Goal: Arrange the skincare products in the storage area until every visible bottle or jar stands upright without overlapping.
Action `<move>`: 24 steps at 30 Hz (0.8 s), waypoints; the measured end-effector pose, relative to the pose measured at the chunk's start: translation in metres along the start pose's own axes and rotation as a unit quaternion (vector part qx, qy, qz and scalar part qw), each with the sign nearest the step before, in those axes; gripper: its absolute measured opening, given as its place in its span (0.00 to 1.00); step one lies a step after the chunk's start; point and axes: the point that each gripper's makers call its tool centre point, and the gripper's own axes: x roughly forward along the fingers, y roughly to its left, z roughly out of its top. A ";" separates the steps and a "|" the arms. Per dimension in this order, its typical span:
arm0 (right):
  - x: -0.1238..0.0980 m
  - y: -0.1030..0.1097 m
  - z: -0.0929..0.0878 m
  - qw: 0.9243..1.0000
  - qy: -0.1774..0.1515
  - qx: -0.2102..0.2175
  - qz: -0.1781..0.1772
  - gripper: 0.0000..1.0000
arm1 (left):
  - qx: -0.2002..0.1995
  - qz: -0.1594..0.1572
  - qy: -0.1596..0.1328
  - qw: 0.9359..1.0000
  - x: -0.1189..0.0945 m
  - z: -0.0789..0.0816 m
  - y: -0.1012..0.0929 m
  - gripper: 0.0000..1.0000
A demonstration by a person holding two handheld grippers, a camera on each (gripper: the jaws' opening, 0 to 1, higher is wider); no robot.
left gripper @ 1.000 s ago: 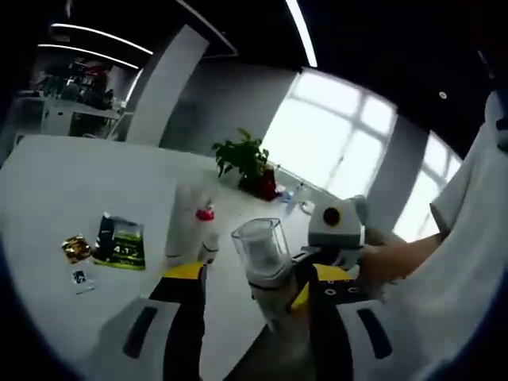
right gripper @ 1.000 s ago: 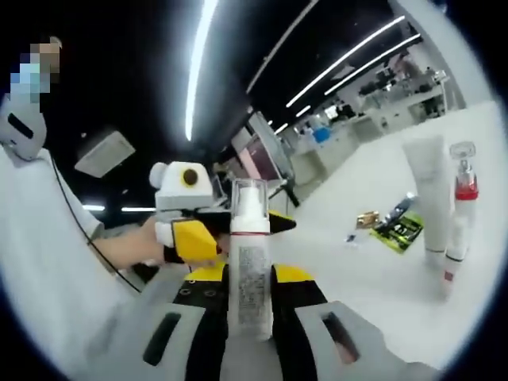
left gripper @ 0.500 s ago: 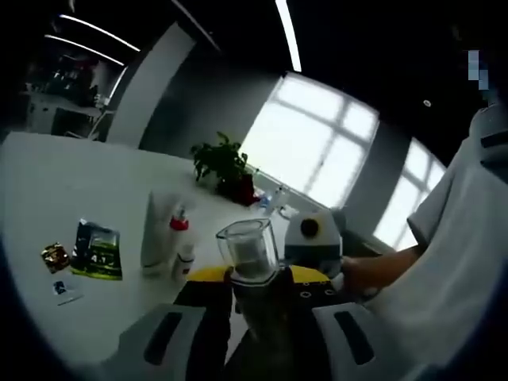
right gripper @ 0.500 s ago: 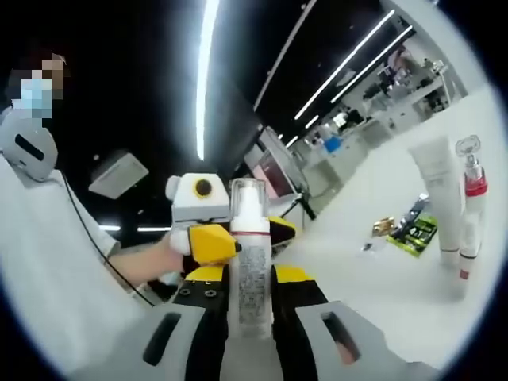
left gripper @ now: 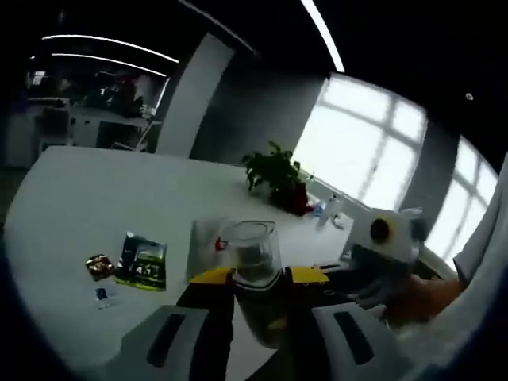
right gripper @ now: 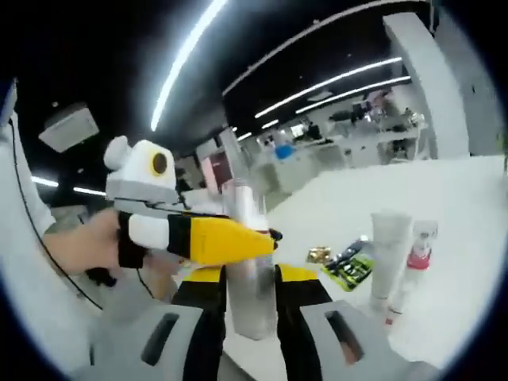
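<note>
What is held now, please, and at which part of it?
The clear-capped pump bottle, clamped at its body by both the right gripper and the left gripper.

Dim, blurred, fisheye-warped; window [left gripper: 373, 151] glare, ceiling strips [right gripper: 190, 55].

left tongs [left gripper: 255, 279]: yellow tips, black inner faces, grey outer shells, each with a dark oval slot.
right tongs [right gripper: 250, 278]: same build; yellow pads, black jaws, grey housings with dark slots.
sleeve [right gripper: 16, 238]: white, short.
cable [right gripper: 24, 208]: thin, black, running over the white clothing.
</note>
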 end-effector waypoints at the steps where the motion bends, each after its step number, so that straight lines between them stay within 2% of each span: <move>1: 0.001 0.001 0.002 1.000 0.004 -0.004 -0.008 0.23 | 0.001 0.014 0.001 1.000 -0.001 0.002 0.002 0.21; 5: 0.007 0.013 0.013 0.998 0.006 -0.054 -0.032 0.22 | 0.024 0.085 0.002 0.996 -0.006 0.008 0.008 0.20; 7: 0.010 0.015 0.011 0.995 0.013 -0.083 -0.046 0.23 | 0.041 0.104 0.004 0.994 -0.009 0.010 0.004 0.19; 9: 0.014 0.019 0.011 0.995 0.004 -0.082 -0.053 0.23 | 0.058 0.121 0.006 0.991 -0.011 0.013 0.007 0.19; 17: 0.011 0.012 0.023 0.995 -0.033 -0.057 -0.071 0.22 | 0.052 0.128 -0.024 0.990 -0.017 0.025 -0.002 0.19; 21: 0.008 0.009 0.027 0.994 -0.052 -0.048 -0.078 0.20 | 0.089 0.133 -0.034 0.987 -0.016 0.030 -0.009 0.19; 24: 0.003 0.007 0.032 0.994 -0.075 -0.033 -0.067 0.19 | 0.098 0.128 -0.041 0.986 -0.015 0.034 -0.015 0.19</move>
